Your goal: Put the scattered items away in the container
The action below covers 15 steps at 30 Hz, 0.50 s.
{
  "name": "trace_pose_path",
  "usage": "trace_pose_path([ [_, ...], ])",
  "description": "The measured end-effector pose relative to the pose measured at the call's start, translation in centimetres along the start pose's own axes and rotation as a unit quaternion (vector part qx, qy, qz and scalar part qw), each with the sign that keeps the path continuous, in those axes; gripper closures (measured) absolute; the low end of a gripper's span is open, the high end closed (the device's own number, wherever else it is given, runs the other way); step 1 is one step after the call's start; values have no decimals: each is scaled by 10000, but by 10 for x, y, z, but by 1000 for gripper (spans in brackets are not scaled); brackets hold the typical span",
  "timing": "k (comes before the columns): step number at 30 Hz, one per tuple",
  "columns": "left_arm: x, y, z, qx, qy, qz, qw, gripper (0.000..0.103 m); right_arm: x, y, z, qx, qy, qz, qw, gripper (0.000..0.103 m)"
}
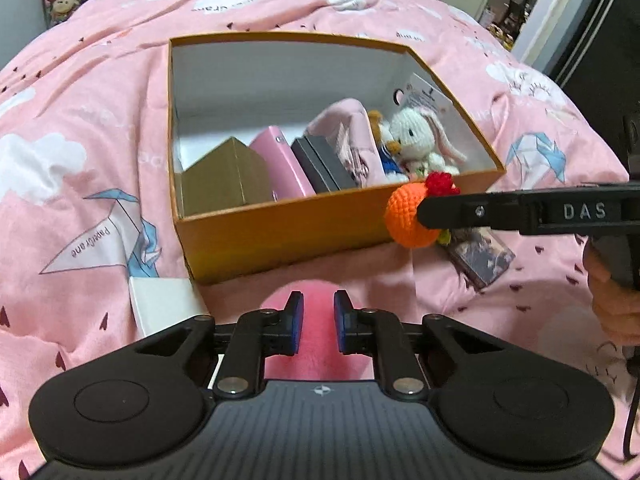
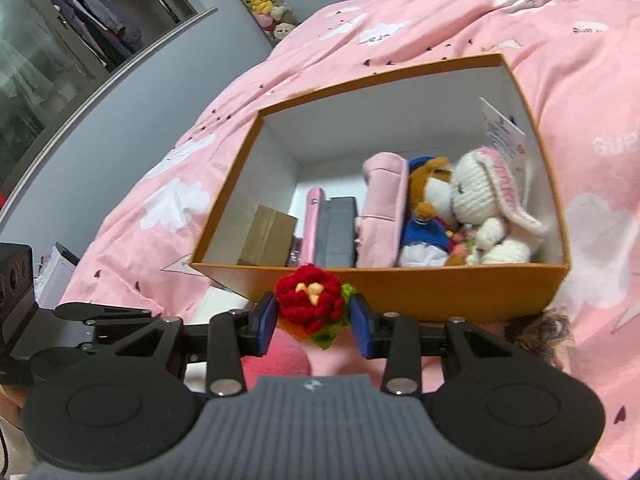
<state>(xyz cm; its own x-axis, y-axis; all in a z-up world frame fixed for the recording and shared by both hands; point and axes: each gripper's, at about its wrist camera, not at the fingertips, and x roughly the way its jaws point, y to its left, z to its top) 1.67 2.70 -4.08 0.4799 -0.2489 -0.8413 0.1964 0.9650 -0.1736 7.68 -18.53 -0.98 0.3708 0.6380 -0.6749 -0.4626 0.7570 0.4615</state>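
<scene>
Bed [image 1: 100, 152]: pink quilt. Box [image 1: 288, 224]: orange, mid-bed, holding toys. Your right gripper [image 2: 312, 314]: clamped on the crochet flower [image 2: 310, 300], just outside the box's near wall. Your left gripper [image 1: 318, 322]: fingers apart, empty.

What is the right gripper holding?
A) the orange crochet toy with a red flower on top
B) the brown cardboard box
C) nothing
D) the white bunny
A: the right gripper is closed on the orange crochet toy, its red flower showing between the blue pads, just outside the orange box; the white bunny already lies inside the box.
</scene>
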Motion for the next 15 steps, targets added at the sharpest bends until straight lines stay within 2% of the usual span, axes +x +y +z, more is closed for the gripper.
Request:
trace_pose_path([
  [1, 1, 0, -3, 85, 35, 16, 10000, 70, 1, -2, -1, 15, 16, -55, 10000, 61],
  [3, 7, -2, -8, 236, 122, 91, 9996, 60, 2, -7, -5, 60, 65, -173, 9998, 60],
  [4, 10, -3, -10, 281, 182, 112, 9994, 50, 3, -9, -7, 93, 93, -210, 9997, 61],
  [9, 36, -2, -16, 272, 511, 173, 9982, 47, 4, -17, -14, 212, 191, -246, 9993, 60],
  [15, 57, -3, -16, 291, 659, 266, 9971, 46, 7, -18, -14, 219, 222, -286, 9991, 60],
])
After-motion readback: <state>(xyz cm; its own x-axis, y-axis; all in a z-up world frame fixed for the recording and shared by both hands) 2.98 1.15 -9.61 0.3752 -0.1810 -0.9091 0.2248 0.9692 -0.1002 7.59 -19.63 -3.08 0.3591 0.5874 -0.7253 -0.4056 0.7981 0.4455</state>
